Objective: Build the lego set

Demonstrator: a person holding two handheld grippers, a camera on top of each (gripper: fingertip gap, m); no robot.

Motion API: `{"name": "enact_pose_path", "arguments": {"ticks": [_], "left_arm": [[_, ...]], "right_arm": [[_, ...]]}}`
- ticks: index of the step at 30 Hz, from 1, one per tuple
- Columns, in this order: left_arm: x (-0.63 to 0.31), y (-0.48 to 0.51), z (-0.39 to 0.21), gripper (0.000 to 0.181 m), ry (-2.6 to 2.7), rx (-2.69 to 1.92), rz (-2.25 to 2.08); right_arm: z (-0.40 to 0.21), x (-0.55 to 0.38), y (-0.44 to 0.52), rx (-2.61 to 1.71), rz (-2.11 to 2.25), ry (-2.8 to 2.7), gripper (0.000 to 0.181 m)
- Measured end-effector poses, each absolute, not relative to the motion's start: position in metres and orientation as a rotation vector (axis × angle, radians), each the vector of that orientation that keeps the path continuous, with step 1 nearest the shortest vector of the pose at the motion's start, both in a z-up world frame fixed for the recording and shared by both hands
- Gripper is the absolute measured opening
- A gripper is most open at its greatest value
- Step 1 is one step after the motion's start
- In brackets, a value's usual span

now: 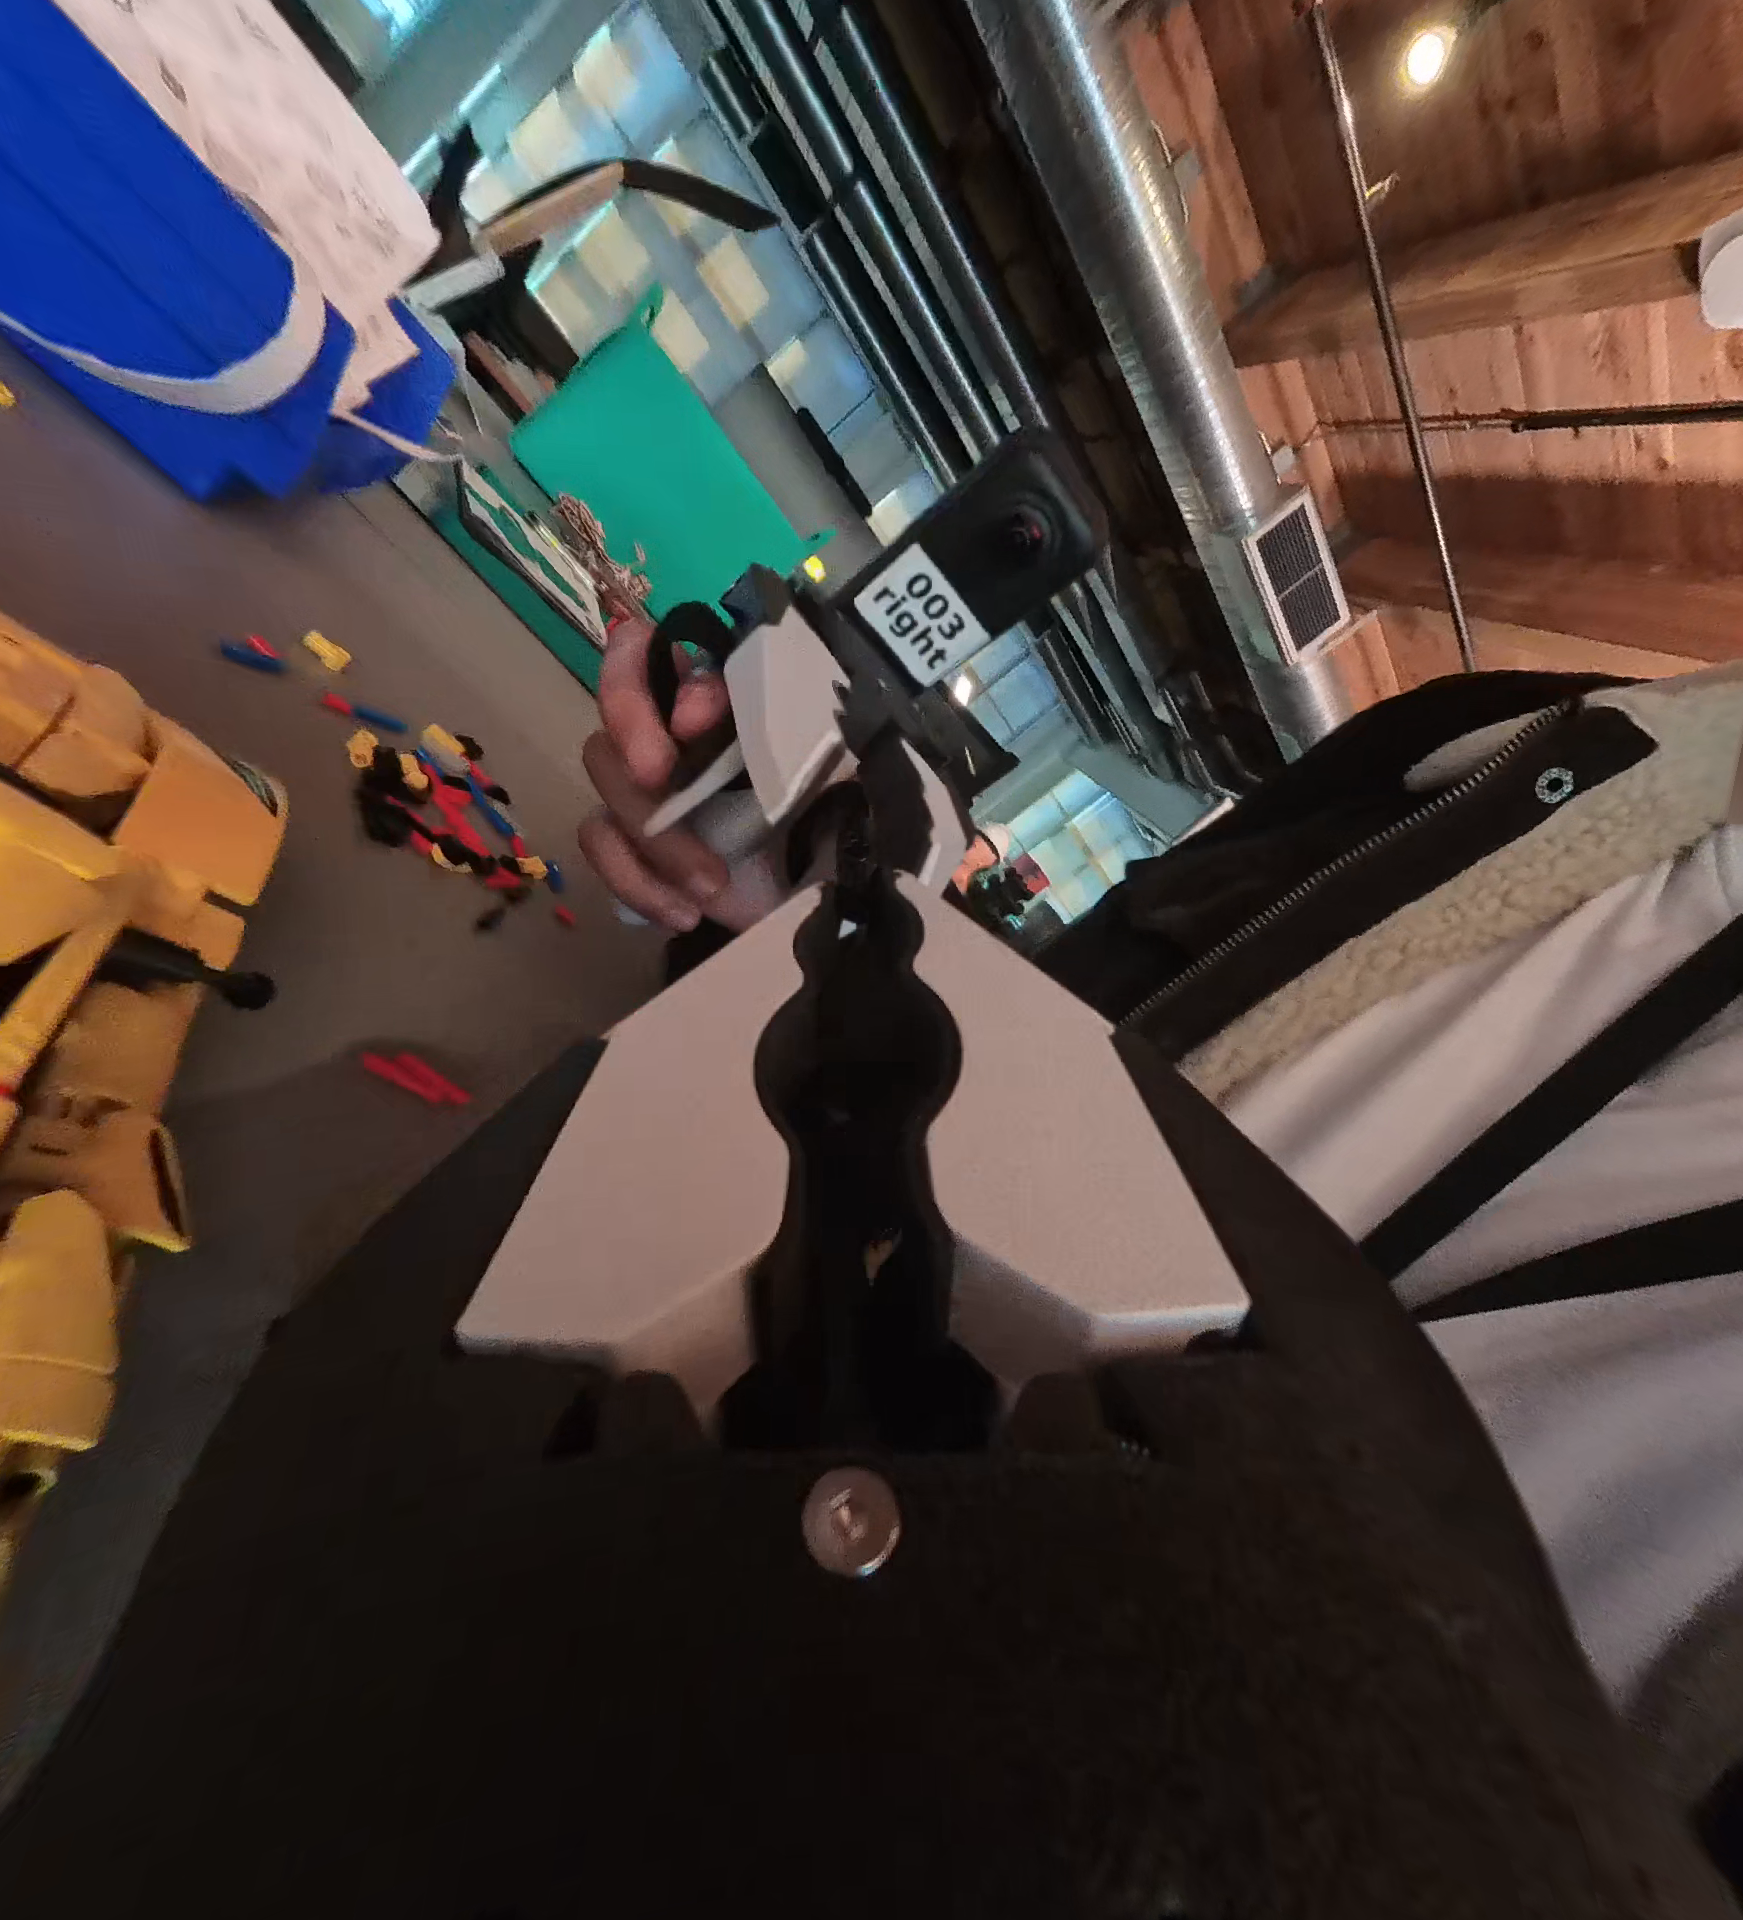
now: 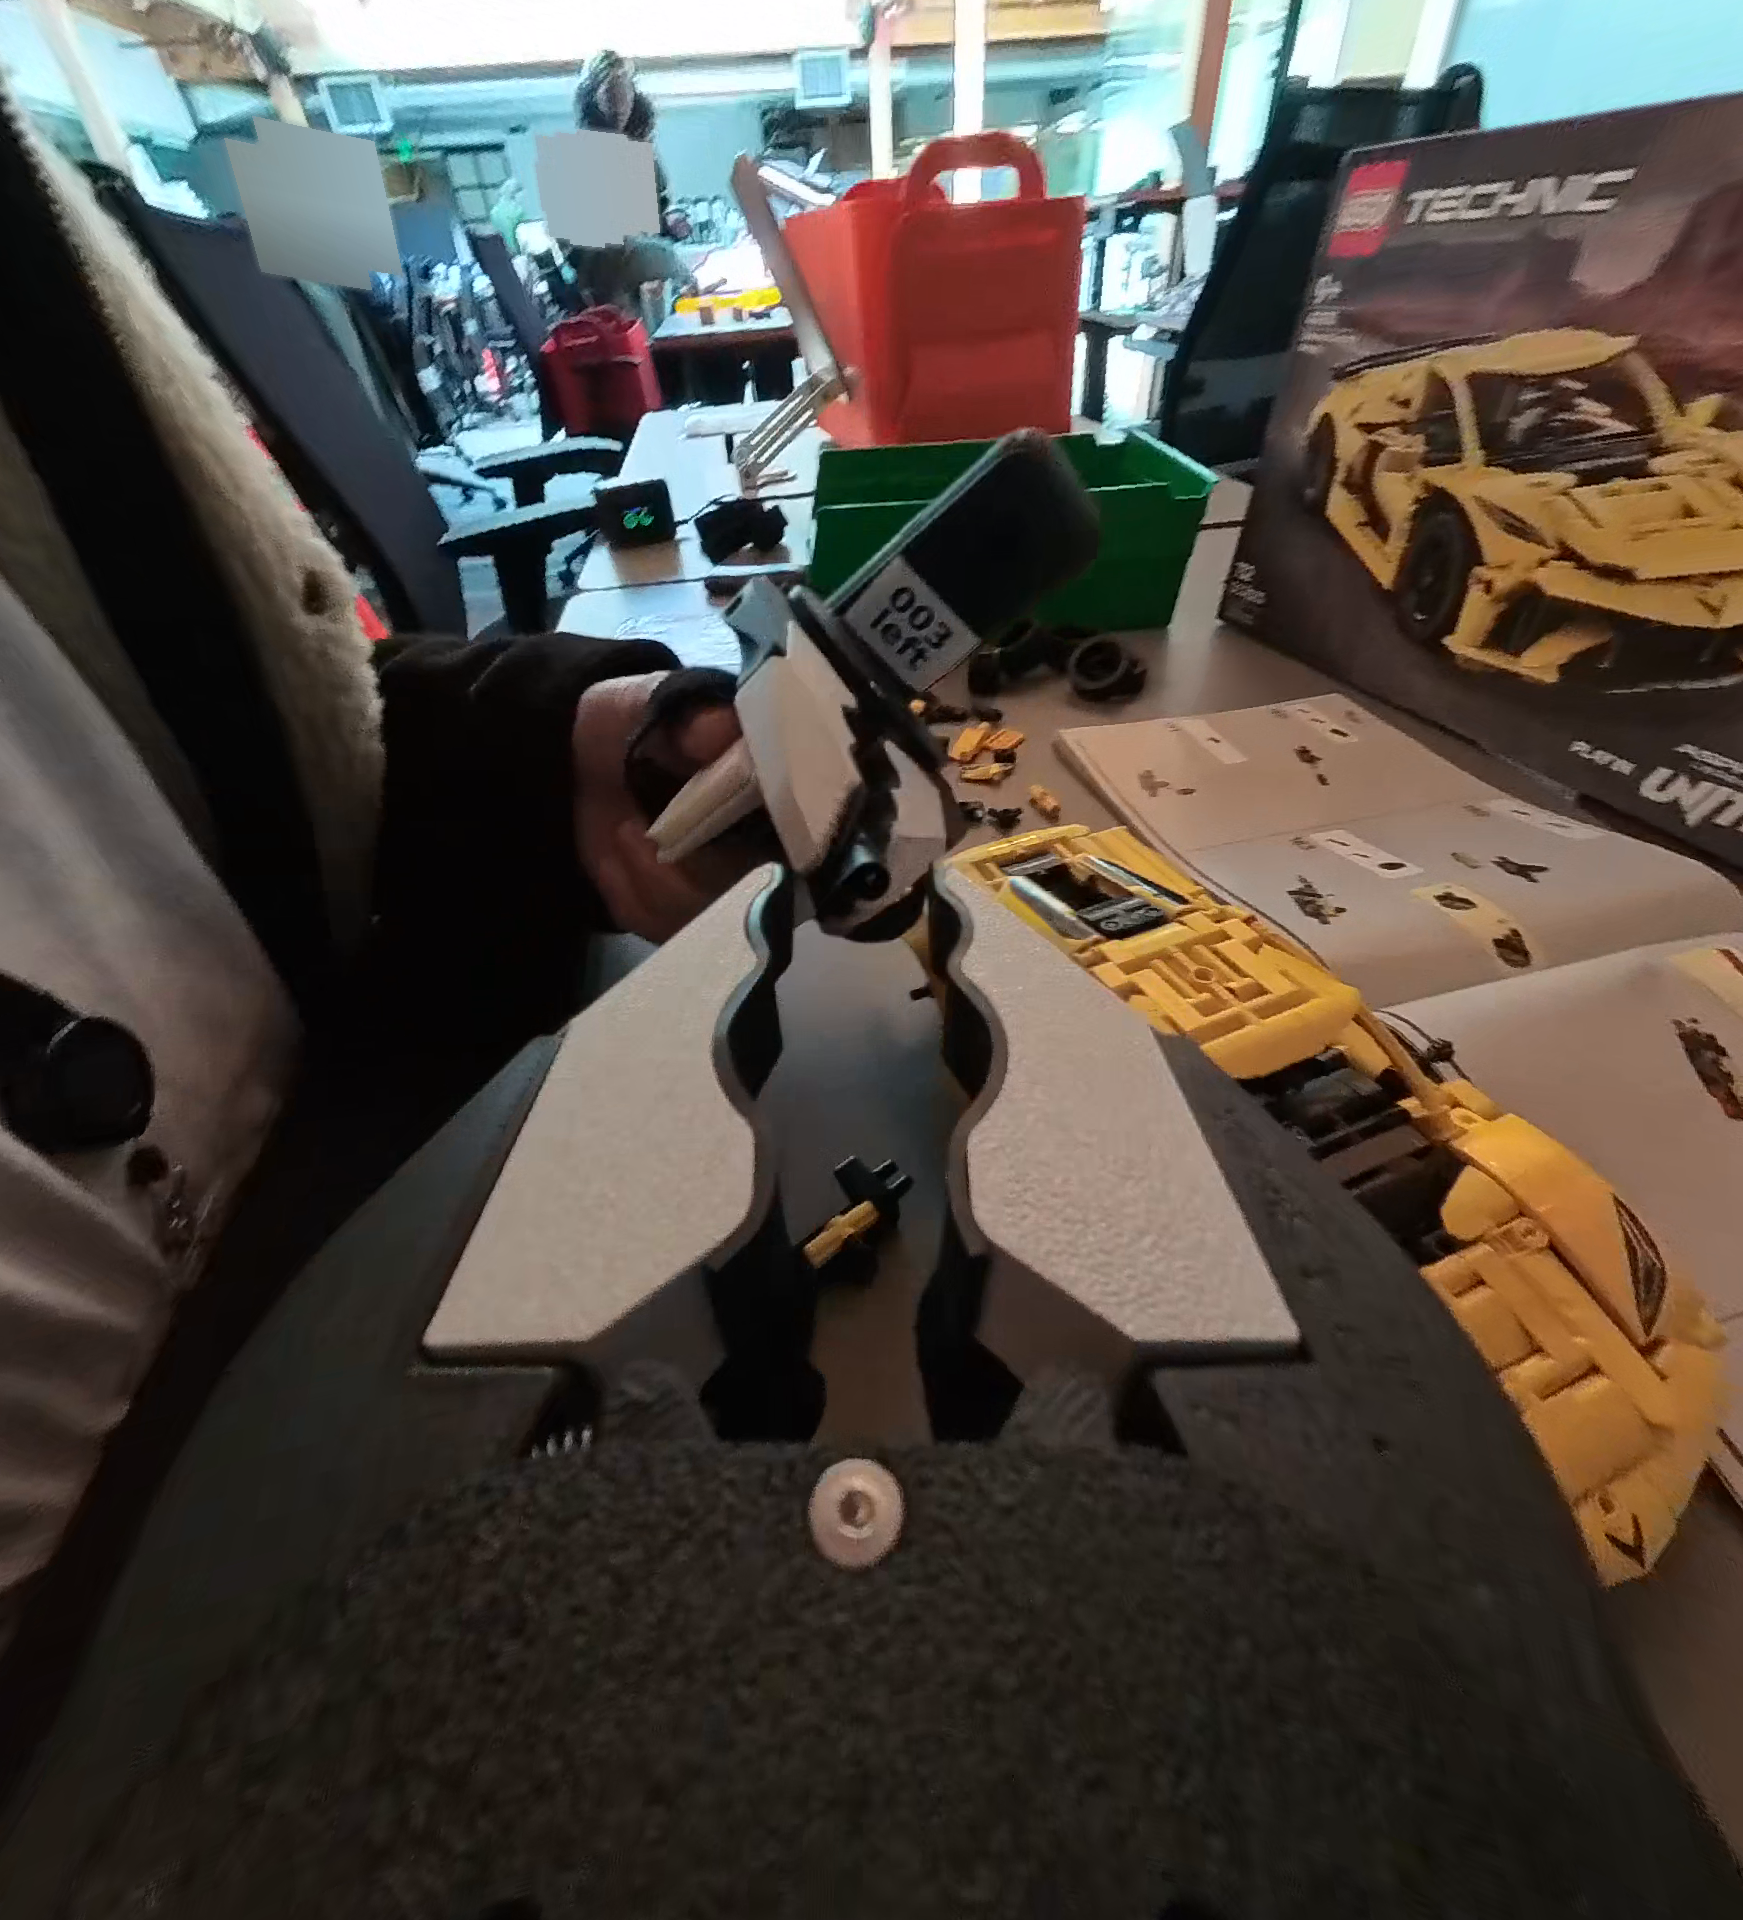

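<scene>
- left gripper: in its own view the jaws are drawn together on a small dark piece at the tips; from the right wrist view the same gripper shows that black piece pinched at its tips, raised off the counter.
- right gripper: its jaws stand apart with a clear gap and grip nothing. its tips are just at the left gripper's tips. a small black and yellow pin piece shows in the gap lower down; whether it lies on the counter below, i cannot tell.
- the step in hand looks like a hand-over or a joining in mid-air, the two tools meeting tip to tip near the person's jacket.
- yellow lego car: part built, lying on the counter to the right of the right gripper, its near end on the open instruction booklet. the set's box stands far right.
- loose pieces lie scattered on the counter beyond the car.
- next move, as i judge it: close the right jaws squarely on the dark piece before the left lets go, then carry it right to the car.
</scene>
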State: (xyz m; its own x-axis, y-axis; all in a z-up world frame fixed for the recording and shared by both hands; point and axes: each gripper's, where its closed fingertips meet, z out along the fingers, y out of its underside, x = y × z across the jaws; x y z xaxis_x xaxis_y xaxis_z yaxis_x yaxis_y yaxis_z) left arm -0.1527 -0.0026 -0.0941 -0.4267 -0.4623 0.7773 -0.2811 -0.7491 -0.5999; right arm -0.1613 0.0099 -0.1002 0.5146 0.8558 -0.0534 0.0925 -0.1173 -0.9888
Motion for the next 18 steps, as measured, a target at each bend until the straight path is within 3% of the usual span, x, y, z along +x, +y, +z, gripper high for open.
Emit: {"name": "enact_pose_path", "arguments": {"ticks": [18], "left_arm": [[-0.148, 0.005, -0.097, 0.008, 0.962, -1.633, -2.306]], "right_arm": [[-0.106, -0.161, 0.015, -1.557, 0.555, -0.85, 0.011]]}}
